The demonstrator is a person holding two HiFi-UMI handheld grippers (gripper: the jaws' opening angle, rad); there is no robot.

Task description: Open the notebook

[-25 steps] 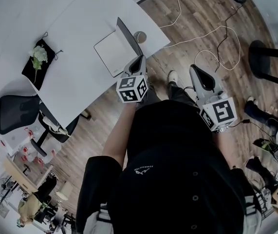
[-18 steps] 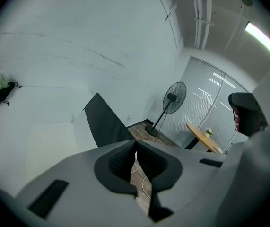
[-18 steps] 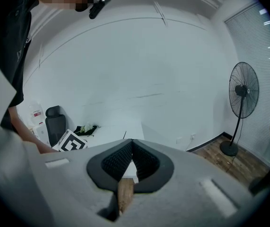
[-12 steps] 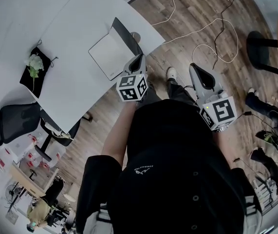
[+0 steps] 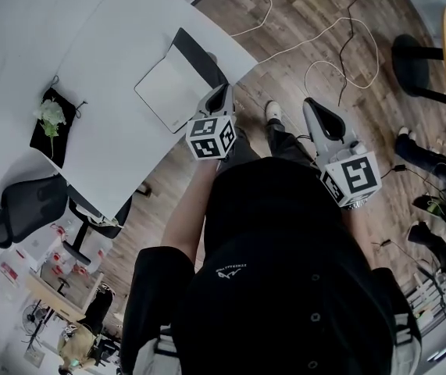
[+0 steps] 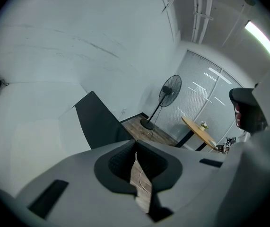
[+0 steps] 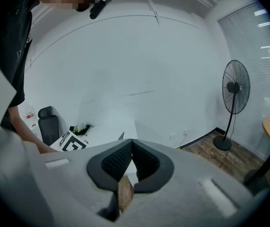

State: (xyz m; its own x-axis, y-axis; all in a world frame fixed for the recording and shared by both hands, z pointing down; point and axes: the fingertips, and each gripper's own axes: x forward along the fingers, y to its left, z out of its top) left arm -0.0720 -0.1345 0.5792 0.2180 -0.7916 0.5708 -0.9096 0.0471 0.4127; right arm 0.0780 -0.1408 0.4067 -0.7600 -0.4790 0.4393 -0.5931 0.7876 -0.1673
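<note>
Left tongs (image 5: 223,92) (image 6: 135,144): shut, ribbed pads meeting at the tips, nothing between them. Right tongs (image 5: 314,106) (image 7: 132,143): likewise pressed together and empty, only a sliver of wood floor showing below the pads. Both held out in front of a black-clad torso, each with its marker cube nearest the body, left cube (image 5: 211,137) and right cube (image 5: 351,180). Left tongs at the near edge of the white table (image 5: 113,45), just beside the notebook (image 5: 169,91) (image 6: 97,119); right tongs over the wood floor (image 5: 301,22), well apart from the notebook. Notebook lying open on the table near that edge, pale page flat, dark cover standing up at an angle on the side nearest the left tongs; contact between the two not clear from any view. Farther along the table, a black pouch (image 5: 51,119) with a white flower on it. Beyond the table's far side, a black office chair (image 5: 23,205). A white shoe (image 5: 273,112) between the two tongs. White cables (image 5: 324,41) looped across the floor. A standing fan (image 6: 170,91) (image 7: 234,91) against the wall, and a round wooden table (image 6: 201,131) near it.
</note>
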